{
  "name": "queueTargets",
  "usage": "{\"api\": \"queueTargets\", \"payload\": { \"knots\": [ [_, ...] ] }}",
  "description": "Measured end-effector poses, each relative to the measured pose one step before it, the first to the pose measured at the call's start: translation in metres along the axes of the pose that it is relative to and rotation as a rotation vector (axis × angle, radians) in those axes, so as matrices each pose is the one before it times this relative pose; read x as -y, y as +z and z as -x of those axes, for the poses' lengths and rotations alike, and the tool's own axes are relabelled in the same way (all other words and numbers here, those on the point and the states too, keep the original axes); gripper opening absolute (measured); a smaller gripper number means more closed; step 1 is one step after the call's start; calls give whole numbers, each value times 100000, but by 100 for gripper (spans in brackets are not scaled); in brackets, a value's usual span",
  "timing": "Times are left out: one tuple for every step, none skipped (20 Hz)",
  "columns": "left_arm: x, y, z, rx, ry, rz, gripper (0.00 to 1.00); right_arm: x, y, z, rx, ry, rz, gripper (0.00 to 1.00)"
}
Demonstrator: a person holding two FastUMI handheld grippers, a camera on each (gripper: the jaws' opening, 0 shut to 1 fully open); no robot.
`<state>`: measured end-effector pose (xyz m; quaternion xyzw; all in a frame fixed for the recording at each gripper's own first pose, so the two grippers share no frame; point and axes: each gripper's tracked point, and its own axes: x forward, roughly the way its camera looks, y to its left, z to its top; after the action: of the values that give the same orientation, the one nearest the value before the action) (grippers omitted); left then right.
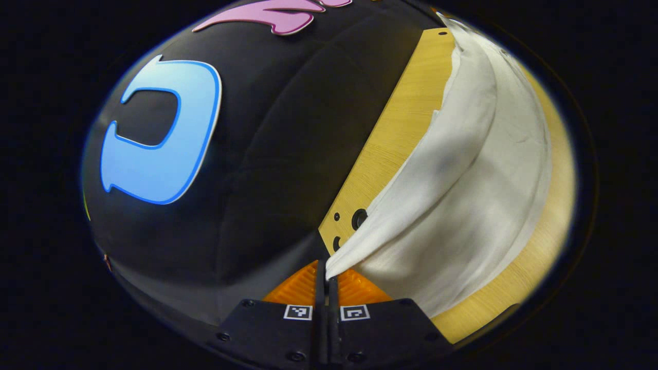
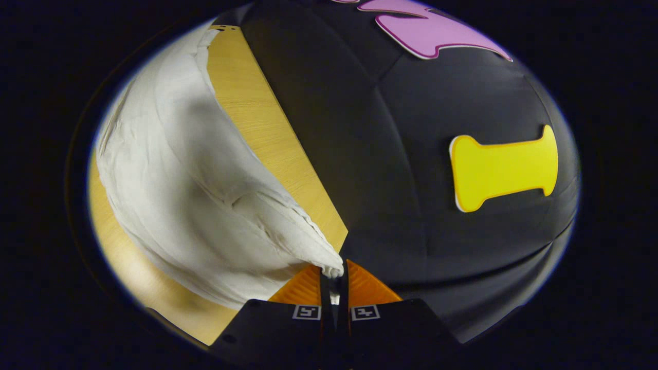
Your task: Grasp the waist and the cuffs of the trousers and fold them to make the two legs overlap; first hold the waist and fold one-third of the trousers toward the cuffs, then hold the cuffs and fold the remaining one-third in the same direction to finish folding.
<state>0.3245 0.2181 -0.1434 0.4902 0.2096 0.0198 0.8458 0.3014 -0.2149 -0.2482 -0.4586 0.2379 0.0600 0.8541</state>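
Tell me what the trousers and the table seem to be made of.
The trousers: soft, matte white woven cloth, perhaps cotton, judging by how it drapes and creases. The table: pale wood or a wood-look laminate, with fine straight grain lines and a smooth finish; I cannot tell which.

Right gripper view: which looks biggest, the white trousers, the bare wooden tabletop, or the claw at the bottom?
1. White trousers, by far the largest.
2 and 3. Wooden tabletop and right claw: similar visible area, so unranked. The claw sits nearest the camera, which inflates it, and the trousers hide much of the tabletop.
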Motion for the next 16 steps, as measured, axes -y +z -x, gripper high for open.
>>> {"api": "queueTargets", "payload": {
  "knots": [
    [661, -24, -1100, -1890, -1584, 1626, 6, -462, 148, -687, -466, 1265, -2482, 7],
    [593, -56, -999, -1338, -1362, 1017, 5, -290, 71, -440, -736, 962, -1800, 7],
    [772, 198, -849, -688, -471, 774, 5, -514, -63, -456, -1167, 1551, -1864, 6],
    [696, 157, -700, -647, -472, 820, 6, -613, -252, -506, -1761, 1949, -1907, 7],
    [478, 239, -221, -168, -561, 795, 5, -553, -621, -386, -2312, 2624, -2648, 8],
    [635, 243, -340, -315, -829, 1063, 6, -584, -847, -281, -3064, 2686, -3372, 15],
    [591, 253, -104, 76, -1171, 1037, 6, -232, -626, 130, -2104, 2674, -4785, 17],
    [284, 442, 309, 1613, -853, 1817, 6, -214, -358, 194, -776, 2101, -6063, 23],
    [477, 657, 228, 2591, -1362, 3535, 6, -163, 64, 417, 1697, 870, -6704, 28],
    [379, 442, 504, 2398, -643, 3750, 23, -586, 356, 1121, 2344, 1790, -6371, 52],
    [-109, 110, 551, 1027, 1164, 3065, 39, -40, 216, 627, 2058, -65, -5544, 76],
    [-425, -221, 1027, 275, 998, 2825, 61, 32, -48, 876, 1209, 375, -4611, 100],
    [60, -33, 772, 596, -504, 3546, 74, 253, -197, 593, 853, -241, -3607, 96],
    [-67, -264, 553, 84, -236, 3397, 86, 60, -338, 493, 151, -160, -1976, 98],
    [-92, -365, 1002, -498, 549, 3494, 99, 107, -493, 600, 11, -74, -2458, 98],
    [-462, -576, 944, -709, 1196, 4141, 96, -54, -508, 500, 132, 60, -2569, 98]
  ]
}}
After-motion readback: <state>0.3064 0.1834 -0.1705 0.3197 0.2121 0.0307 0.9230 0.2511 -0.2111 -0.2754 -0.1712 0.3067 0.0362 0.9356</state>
